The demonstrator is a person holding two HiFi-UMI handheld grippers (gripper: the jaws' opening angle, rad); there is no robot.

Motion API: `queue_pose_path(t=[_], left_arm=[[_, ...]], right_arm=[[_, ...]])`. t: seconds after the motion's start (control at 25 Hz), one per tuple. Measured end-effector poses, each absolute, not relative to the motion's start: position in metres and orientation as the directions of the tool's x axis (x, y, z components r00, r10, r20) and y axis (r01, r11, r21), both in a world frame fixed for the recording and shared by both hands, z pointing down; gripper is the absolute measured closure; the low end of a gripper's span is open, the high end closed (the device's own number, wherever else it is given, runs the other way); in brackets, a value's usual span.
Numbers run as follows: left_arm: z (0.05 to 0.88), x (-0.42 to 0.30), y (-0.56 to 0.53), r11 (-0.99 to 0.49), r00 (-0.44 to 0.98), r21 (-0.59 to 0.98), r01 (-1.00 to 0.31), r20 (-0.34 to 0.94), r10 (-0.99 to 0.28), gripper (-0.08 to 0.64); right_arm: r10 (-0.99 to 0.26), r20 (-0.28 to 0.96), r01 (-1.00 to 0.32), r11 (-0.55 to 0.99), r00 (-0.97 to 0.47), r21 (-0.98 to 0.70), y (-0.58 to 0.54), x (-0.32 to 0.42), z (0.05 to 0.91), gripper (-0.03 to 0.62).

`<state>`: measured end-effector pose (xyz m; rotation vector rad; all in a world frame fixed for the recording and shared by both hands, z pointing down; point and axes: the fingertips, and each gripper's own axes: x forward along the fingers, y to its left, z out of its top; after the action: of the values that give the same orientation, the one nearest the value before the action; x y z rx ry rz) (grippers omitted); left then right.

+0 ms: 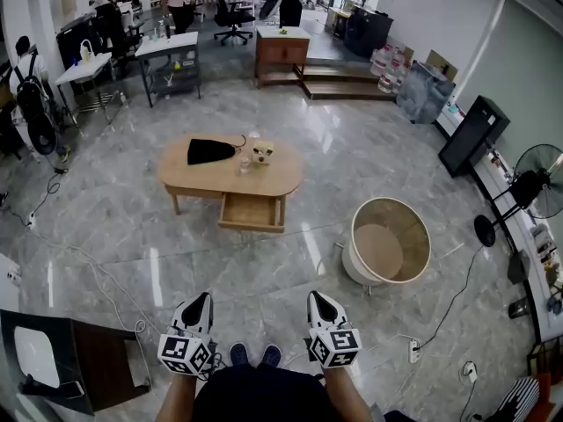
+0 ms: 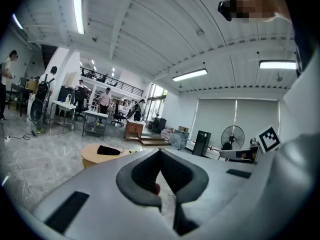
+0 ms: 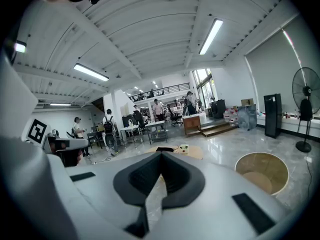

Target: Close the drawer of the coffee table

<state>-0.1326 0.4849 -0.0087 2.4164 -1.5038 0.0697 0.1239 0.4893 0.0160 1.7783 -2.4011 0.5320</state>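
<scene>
An oval wooden coffee table (image 1: 189, 176) stands in the middle of the marble floor, some way ahead of me. Its drawer (image 1: 252, 212) is pulled out toward me from the front right side. A black cloth (image 1: 209, 151) and a few small items (image 1: 261, 154) lie on top. My left gripper (image 1: 202, 298) and right gripper (image 1: 315, 295) are held low near my body, well short of the table, both shut with nothing in them. The table top (image 2: 95, 154) shows in the left gripper view beyond the shut jaws, and faintly as the table top (image 3: 192, 151) in the right gripper view.
A round wooden tub (image 1: 390, 240) sits right of the table. Cables (image 1: 97, 271) trail across the floor at left, a power strip (image 1: 413, 350) lies at right. A dark stool (image 1: 97, 363) is at my lower left. A fan (image 1: 528, 192), desks and people stand at the room's edges.
</scene>
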Motion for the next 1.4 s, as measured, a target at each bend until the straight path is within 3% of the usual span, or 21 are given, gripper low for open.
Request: queue_pose_path(t=[0.56, 1.4], left_arm=[[-0.007, -0.105, 0.515, -0.365, 0.409, 0.225, -0.904, 0.201, -0.89, 0.535], [0.006, -0.093, 0.473, -0.365, 0.413, 0.256, -0.895, 0.169, -0.895, 0.535]], right_arm=[[-0.889, 0.305, -0.928, 0.268, -0.342, -0.259, 0.504, 0.154, 0.029, 0.566], [-0.891, 0.316, -0.941, 0.271, -0.325, -0.204, 0.479, 0.165, 0.032, 0.566]])
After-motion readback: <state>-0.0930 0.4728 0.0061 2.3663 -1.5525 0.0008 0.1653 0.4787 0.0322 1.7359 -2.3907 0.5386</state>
